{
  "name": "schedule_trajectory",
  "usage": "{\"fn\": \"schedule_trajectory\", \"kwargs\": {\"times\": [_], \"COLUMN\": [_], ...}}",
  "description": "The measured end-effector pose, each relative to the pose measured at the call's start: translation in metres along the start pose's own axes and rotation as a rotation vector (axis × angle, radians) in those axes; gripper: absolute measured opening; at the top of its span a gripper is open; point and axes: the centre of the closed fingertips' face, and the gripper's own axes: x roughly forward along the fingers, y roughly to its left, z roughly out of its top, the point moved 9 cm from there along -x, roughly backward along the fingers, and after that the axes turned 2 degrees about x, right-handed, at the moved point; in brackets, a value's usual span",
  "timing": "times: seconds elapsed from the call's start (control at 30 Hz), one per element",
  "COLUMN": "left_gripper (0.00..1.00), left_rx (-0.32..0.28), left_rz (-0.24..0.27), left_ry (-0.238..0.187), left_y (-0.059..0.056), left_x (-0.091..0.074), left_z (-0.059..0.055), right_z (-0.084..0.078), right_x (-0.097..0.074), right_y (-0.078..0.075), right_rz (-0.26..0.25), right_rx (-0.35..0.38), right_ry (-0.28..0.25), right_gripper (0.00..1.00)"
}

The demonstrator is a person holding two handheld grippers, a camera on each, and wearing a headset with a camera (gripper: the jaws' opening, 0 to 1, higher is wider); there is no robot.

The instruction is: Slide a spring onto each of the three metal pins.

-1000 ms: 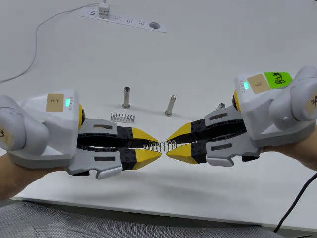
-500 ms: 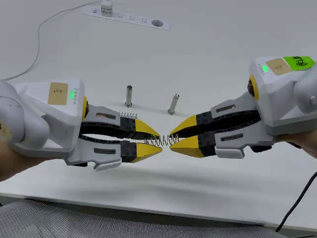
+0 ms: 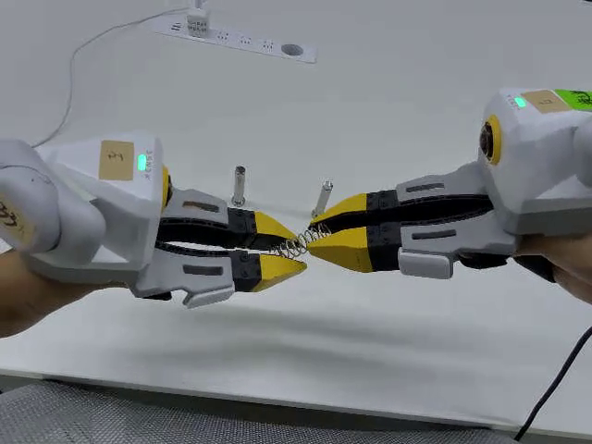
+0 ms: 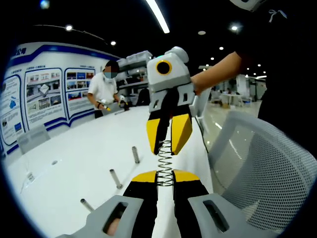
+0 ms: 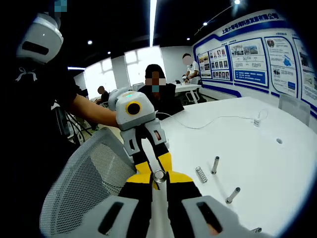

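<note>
Noted nearest, below and short of the held spring [image 3: 302, 243]: a grey mesh chair back [image 3: 111, 418], then the front edge of the white tabletop [image 3: 370, 351]. Found the held spring raised clear of the tabletop, slanting up toward the right and bridging the gap between the two grippers. At its left end, found the left gripper [image 3: 291, 255], with yellow-tipped jaws pinched onto the coils; confirmed in the left gripper view, with the jaws nearly together around the spring. At its right end, and slightly higher, found the right gripper [image 3: 313, 236], likewise clamped on the coils; confirmed in the right gripper view, with the spring's end seen as a ring between the jaws. Recorded the two sets of tips as near each other but apart. Beyond the held spring, standing on the tabletop: the middle pin [image 3: 323, 197] just behind it and the left pin [image 3: 239, 185] behind and to its left, both with bare shafts. Farther right of the held spring, picked out in the left gripper view: a third pin [image 4: 135, 154]. Located in the right gripper view a second spring [image 5: 200, 174], lying flat on the tabletop near one pin. Farthest, well beyond the held spring and to its left: a white power strip [image 3: 236, 39] with a cable [image 3: 67, 92] trailing left.
</note>
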Motion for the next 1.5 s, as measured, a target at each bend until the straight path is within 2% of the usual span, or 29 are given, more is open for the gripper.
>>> {"fn": "schedule_trajectory", "kwargs": {"times": [0.2,0.27,0.3,0.4,0.5,0.73,0.8,0.83,0.87,0.93,1.1,1.27,1.4,1.5], "left_gripper": [0.10,0.10,0.10,0.10,0.11,0.13,0.15,0.16,0.16,0.17,0.26,0.33,0.43,0.46], "left_rx": [-0.012,-0.036,-0.068,-0.042,-0.040,-0.082,-0.107,-0.118,-0.123,-0.107,-0.125,-0.149,-0.175,-0.188], "left_rz": [0.003,-0.001,-0.013,-0.023,-0.009,0.038,0.048,0.036,0.032,0.056,0.106,0.159,0.213,0.247], "left_ry": [0.010,0.006,0.003,0.012,0.017,-0.011,-0.049,-0.064,-0.066,-0.062,-0.071,-0.075,-0.074,-0.087], "left_y": [0.002,0.002,0.000,-0.006,-0.005,0.003,0.005,0.006,0.007,0.011,0.018,0.018,0.019,0.020], "left_x": [0.003,0.003,0.004,0.006,0.006,-0.001,-0.003,-0.003,-0.004,-0.005,-0.009,-0.017,-0.022,-0.024], "left_z": [0.000,0.000,0.000,-0.001,-0.004,-0.005,-0.003,-0.002,-0.002,-0.002,-0.007,-0.015,-0.022,-0.024], "right_z": [0.004,0.004,0.005,0.004,0.003,0.008,0.009,0.010,0.011,0.013,0.015,0.017,0.018,0.017], "right_x": [0.002,0.002,0.002,0.003,0.005,0.008,0.008,0.008,0.008,0.006,-0.002,-0.011,-0.017,-0.019], "right_y": [-0.001,-0.001,0.001,0.004,0.004,-0.001,-0.003,-0.004,-0.005,-0.007,-0.020,-0.037,-0.050,-0.056], "right_rz": [-0.021,-0.022,-0.007,0.013,-0.003,-0.033,-0.040,-0.046,-0.048,-0.052,-0.092,-0.176,-0.201,-0.223], "right_rx": [0.006,0.015,0.019,0.017,0.011,0.003,-0.003,-0.007,-0.007,-0.014,-0.023,-0.021,-0.011,-0.014], "right_ry": [-0.007,-0.011,-0.012,0.007,0.020,0.007,0.010,0.010,0.011,0.018,0.025,0.022,0.026,0.036], "right_gripper": [0.10,0.10,0.10,0.10,0.10,0.10,0.10,0.10,0.10,0.10,0.10,0.10,0.10,0.10]}}
